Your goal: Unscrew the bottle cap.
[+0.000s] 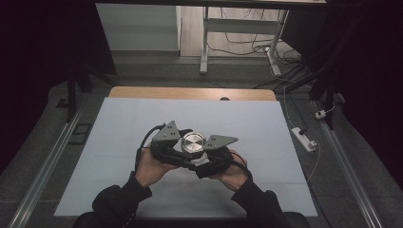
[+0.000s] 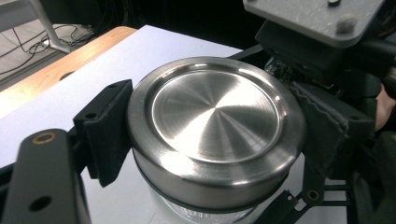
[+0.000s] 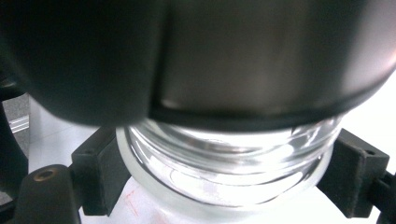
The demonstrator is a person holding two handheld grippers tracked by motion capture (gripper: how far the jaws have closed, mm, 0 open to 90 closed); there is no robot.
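No text, label, brand, number or sign can be read anywhere in these pictures. The brushed steel lid (image 2: 215, 112) carries only fine turning rings and no stamp or lettering, and the glass jar (image 3: 229, 158) under it bears no printed label. A faint reddish mark shows through the bottom of the glass in the right gripper view, too blurred to read as writing.
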